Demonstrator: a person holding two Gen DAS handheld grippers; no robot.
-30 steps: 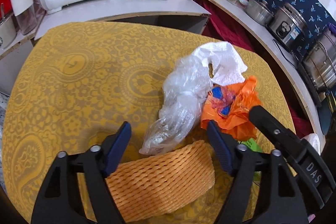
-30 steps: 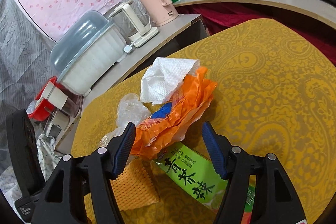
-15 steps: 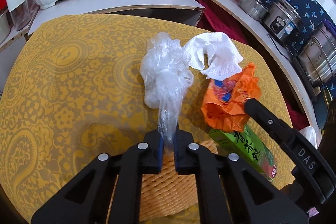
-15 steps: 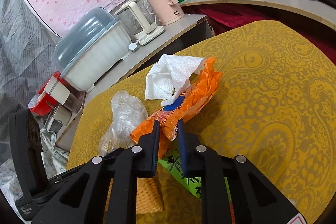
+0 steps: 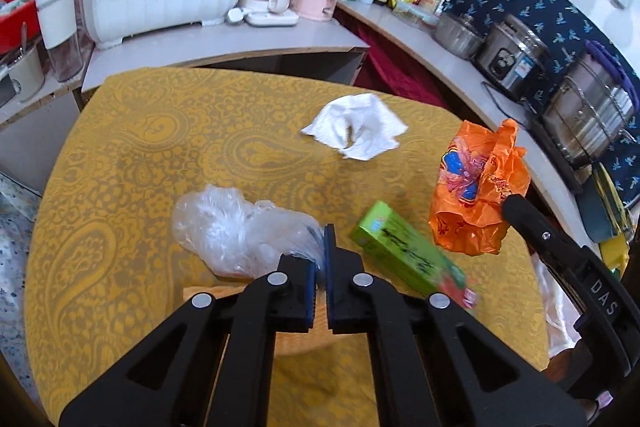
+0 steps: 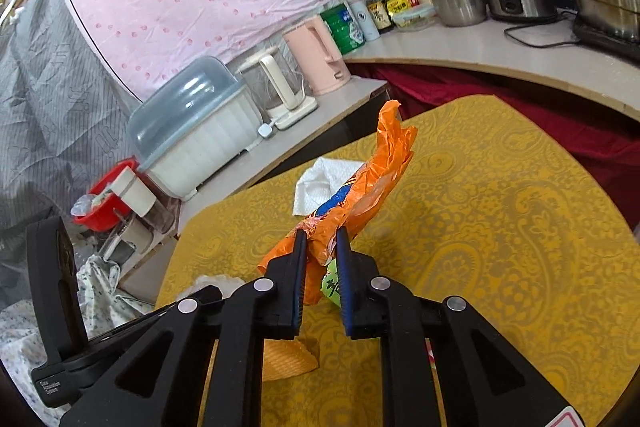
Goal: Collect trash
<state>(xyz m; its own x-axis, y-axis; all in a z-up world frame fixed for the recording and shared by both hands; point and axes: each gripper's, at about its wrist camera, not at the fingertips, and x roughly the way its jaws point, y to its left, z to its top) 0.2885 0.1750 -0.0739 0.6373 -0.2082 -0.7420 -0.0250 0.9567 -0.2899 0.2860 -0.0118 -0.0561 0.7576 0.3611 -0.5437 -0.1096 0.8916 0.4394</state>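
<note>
Above a yellow patterned table [image 5: 132, 147], two hand-held grippers carry trash clear of the cloth; the left gripper [image 5: 320, 259] is pinched tight on a twisted neck of the clear plastic bag [image 5: 228, 227], whose bulk hangs to the left of its tips; the right gripper [image 6: 321, 247], jaws narrowed around a thick fold, grips the orange plastic bag [image 6: 372, 183], which stands up and away from its tips. Both jaws have just been closing, each with its bag between them. The step in hand looks like the carry-off of the first two pieces; no bin shows in either view, so the next move likely calls for swinging both bags to wherever it waits, then returning. On the table remain a white paper towel [image 5: 356, 131] near the far side, a green box [image 5: 404, 259] near the right edge, and an orange foam net [image 6: 288, 359] at the near edge beneath the grippers. The table's middle and left lie open; the counter [image 5: 224, 47] crowds the far edge, and cookers line the right, so the freest way out appears to be up and back.
</note>
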